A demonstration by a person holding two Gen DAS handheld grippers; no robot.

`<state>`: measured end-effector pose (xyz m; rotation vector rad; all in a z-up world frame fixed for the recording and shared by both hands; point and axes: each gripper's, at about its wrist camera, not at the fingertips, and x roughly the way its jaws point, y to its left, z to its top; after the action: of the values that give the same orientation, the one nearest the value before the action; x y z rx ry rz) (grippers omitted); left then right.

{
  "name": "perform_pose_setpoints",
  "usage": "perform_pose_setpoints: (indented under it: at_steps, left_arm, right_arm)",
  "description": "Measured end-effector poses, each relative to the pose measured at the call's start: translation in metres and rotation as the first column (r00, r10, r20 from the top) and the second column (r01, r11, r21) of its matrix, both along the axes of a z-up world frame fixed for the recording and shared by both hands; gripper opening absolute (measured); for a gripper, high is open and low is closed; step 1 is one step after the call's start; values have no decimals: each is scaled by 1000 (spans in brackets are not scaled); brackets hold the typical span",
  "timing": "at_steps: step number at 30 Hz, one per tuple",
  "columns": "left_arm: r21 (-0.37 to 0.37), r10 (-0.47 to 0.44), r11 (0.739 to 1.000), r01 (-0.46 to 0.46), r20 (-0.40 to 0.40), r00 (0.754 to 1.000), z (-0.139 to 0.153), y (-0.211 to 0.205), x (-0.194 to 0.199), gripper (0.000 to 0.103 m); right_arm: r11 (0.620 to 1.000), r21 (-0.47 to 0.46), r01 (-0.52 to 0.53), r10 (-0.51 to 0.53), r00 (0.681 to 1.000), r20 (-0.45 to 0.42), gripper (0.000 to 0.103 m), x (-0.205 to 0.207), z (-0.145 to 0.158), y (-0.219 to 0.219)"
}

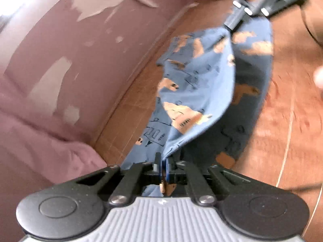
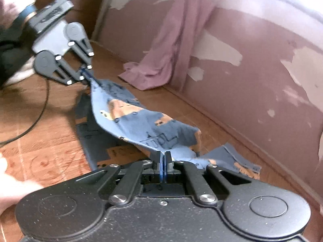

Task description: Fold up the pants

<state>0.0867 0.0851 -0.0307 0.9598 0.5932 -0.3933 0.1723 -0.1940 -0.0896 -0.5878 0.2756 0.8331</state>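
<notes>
Reddish-brown patterned floor (image 1: 282, 109) runs along a mauve wall (image 1: 60, 46) with pale patches where paint has peeled; pink cloth (image 1: 36, 141) lies bunched at the wall's foot at the left of the left wrist view; in the right wrist view a pink curtain-like cloth (image 2: 173, 46) hangs down the wall and pools on the floor. Blue pants (image 1: 193, 92) printed with tan bears are partly lifted: one layer is raised and stretched between the two tools, while the lower part lies flat on the floor beneath it, just beside the wall. Left gripper (image 1: 164, 161): jaws clenched on an edge of the pants, blue fabric seen pinched between the fingers and passing back behind them. Right gripper (image 1: 232, 25), seen at the upper right of the left wrist view: clamped on the far end of the same raised edge. From the right wrist view, left to right: a dark cable (image 2: 38, 113) trails across the floor; the left gripper (image 2: 88, 76) holds a corner of the pants aloft; the right gripper (image 2: 164, 157) is closed on the near edge, cloth visible between its fingers. Both views are slightly blurred.
</notes>
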Motion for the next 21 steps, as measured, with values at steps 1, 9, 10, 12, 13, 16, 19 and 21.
perform_pose_setpoints:
  at_steps: [1,9,10,12,13,16,19,21]
  left_arm:
    - [20,-17,1000,18,-11,1000,-3,0,-2,4]
    - [14,-33,999,35,-128,991,-23,5,-2,4]
    - [7,-29,1000,30,-147,989,-23,7,-1,4]
    - [-12,-18,1000,16,-168,986,-22,10,3,4]
    - [-20,-8,1000,5,-174,985,-22,12,5,4]
    - [-36,12,999,-18,-159,987,-19,17,9,4]
    - [-50,20,998,-29,-164,986,-16,18,10,4]
    - [-41,11,999,-18,-165,986,-17,18,10,4]
  right_arm:
    - [1000,-22,-18,18,1000,9,0,-5,-2,2]
    - [990,-126,-68,63,997,-44,0,-22,-27,5]
    - [990,-128,-65,59,997,-54,0,-21,-28,5]
    - [990,-129,-61,52,996,-67,0,-19,-31,4]
    - [990,-126,-60,52,996,-71,0,-19,-31,4]
    - [994,-97,-54,48,997,-58,0,-20,-22,1]
    - [997,-62,-46,43,998,-49,0,-25,-12,-4]
    - [997,-64,-53,50,997,-52,0,-25,-9,-5]
